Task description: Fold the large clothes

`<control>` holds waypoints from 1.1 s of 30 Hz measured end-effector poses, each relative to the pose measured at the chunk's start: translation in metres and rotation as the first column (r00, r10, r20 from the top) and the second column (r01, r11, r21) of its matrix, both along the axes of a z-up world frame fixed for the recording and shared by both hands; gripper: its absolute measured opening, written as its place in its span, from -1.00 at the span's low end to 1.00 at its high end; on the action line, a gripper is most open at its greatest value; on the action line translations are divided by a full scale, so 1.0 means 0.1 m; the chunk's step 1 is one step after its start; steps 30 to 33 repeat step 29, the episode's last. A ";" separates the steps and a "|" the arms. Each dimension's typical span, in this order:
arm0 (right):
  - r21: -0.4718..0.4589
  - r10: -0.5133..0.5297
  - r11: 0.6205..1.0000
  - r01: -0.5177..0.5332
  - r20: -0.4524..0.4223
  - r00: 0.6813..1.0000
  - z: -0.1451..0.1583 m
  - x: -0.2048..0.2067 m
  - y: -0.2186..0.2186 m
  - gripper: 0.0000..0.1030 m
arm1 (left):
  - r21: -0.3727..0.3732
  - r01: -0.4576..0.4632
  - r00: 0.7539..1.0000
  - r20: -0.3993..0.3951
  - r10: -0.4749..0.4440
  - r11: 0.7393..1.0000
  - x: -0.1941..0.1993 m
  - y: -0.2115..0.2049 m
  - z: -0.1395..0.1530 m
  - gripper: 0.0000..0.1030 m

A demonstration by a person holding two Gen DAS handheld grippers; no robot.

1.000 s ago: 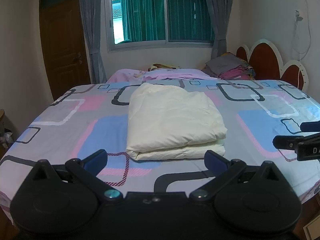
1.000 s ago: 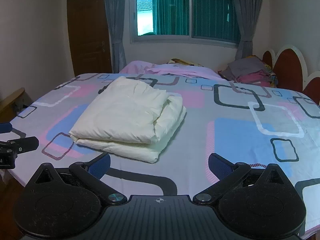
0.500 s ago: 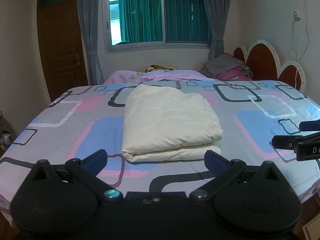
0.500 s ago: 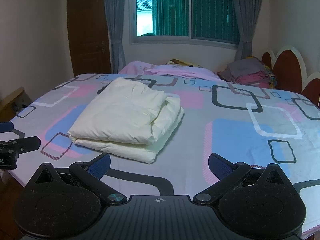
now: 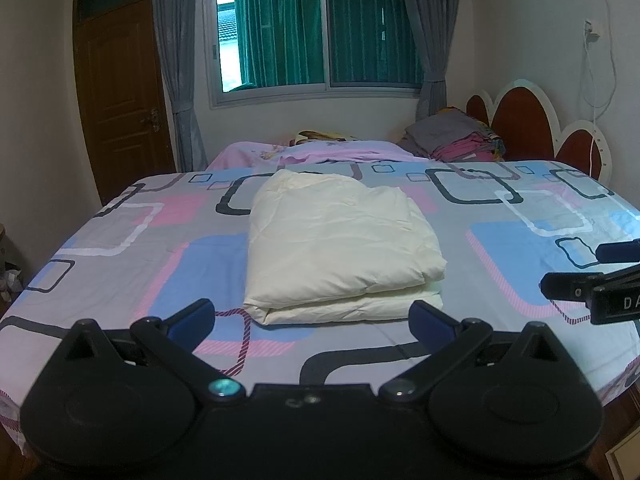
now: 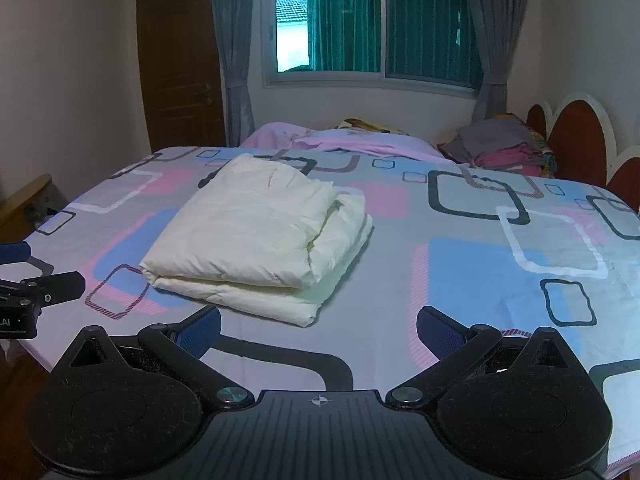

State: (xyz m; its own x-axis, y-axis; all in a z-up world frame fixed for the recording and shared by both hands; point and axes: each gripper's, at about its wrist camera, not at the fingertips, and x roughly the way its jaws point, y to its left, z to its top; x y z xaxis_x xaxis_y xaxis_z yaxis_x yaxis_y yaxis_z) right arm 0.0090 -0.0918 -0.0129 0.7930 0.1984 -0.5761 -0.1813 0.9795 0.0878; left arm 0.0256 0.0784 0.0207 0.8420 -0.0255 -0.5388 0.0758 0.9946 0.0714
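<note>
Cream garment [image 5: 340, 240] lies folded mid-bed [image 5: 120, 240] in left wrist view, w/ my left gripper [image 5: 312, 318] spread wide, empty, just short of it. Right wrist view: garment [image 6: 256, 236] sits front-left, my right gripper [image 6: 318, 326] also wide apart, holding nothing.

A cream folded garment [image 5: 340, 244] lies in a thick rectangular stack on the bed [image 5: 120, 264], near the middle of its near edge. The left gripper [image 5: 312, 318] hovers just short of that stack, blue-padded fingers [image 5: 192, 316] spread wide with nothing between them. The right gripper [image 5: 588, 280] pokes in over the bed's right edge, apart from the garment.
</note>
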 end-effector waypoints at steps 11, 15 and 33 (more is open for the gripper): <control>0.000 0.002 1.000 -0.002 0.000 1.000 0.00 0.00 -0.02 1.00 | 0.000 0.012 1.000 -0.001 -0.012 1.000 0.01 -0.01 -0.01 1.00; 0.000 0.002 1.000 -0.002 0.001 1.000 0.00 0.00 -0.01 1.00 | 0.001 0.016 1.000 0.000 -0.016 1.000 0.01 -0.01 -0.02 1.00; 0.005 0.016 1.000 -0.016 0.005 1.000 0.00 0.02 -0.03 1.00 | 0.009 0.020 1.000 0.012 -0.021 1.000 0.04 0.06 -0.02 0.99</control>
